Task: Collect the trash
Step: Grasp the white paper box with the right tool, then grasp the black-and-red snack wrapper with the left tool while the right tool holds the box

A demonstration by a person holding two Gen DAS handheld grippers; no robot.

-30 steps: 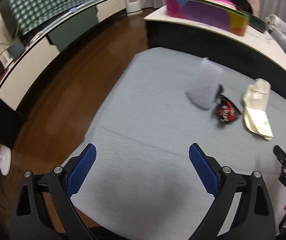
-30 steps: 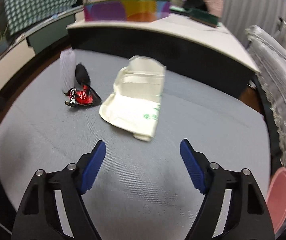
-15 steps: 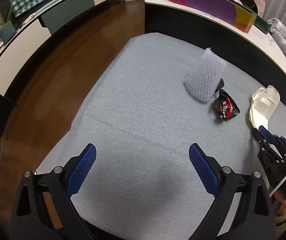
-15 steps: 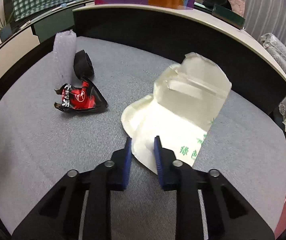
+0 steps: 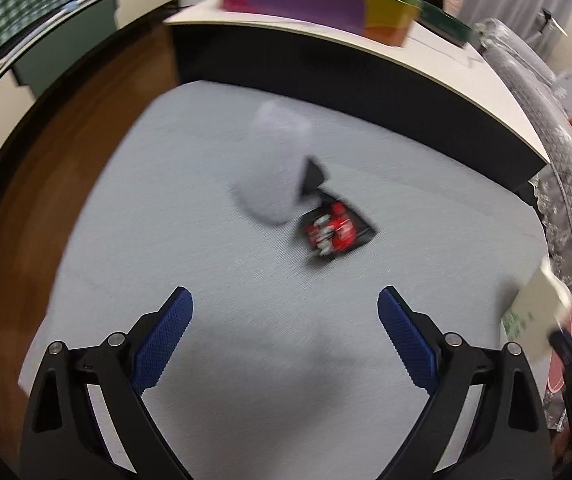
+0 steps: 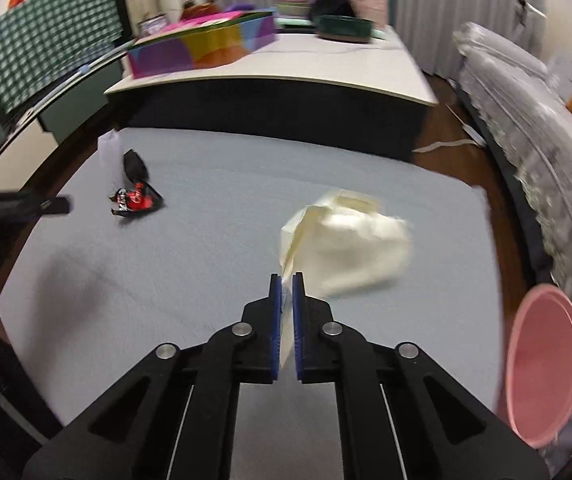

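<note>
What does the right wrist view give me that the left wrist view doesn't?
Right wrist only: the right claw shut on the cream carton, and the full pink bin to its right. Left wrist only: the open left claw. Both show the red wrapper, the bubble wrap and the grey mat.

Matt cloth, crinkled paper, glossy foil

The grey woven-cloth desk (image 6: 213, 216) looks matt; the cream paper bag (image 6: 350, 248) is creased; the red-and-black foil wrapper (image 5: 336, 232) shines.
</note>
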